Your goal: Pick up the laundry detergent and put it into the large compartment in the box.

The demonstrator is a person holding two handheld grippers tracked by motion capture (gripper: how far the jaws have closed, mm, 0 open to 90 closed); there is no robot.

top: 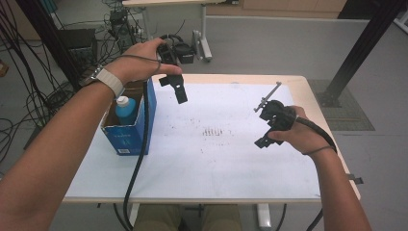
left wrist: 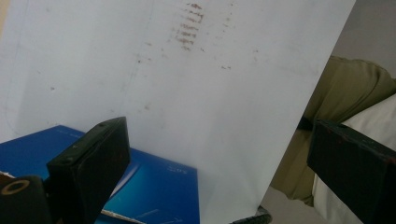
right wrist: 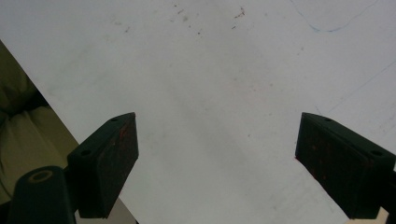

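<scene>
Though printed, blue box (top: 126,137) lettering unreadable.

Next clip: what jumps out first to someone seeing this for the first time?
Two hand-held grippers hang open above a white table: the left gripper beside a blue box at the table's left edge, the right gripper over bare surface at the right. A blue bottle with a white cap stands in the box.

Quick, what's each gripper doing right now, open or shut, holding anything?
Left gripper: open, holding nothing, above the blue box.
Right gripper: open, holding nothing, over the white table.
</scene>
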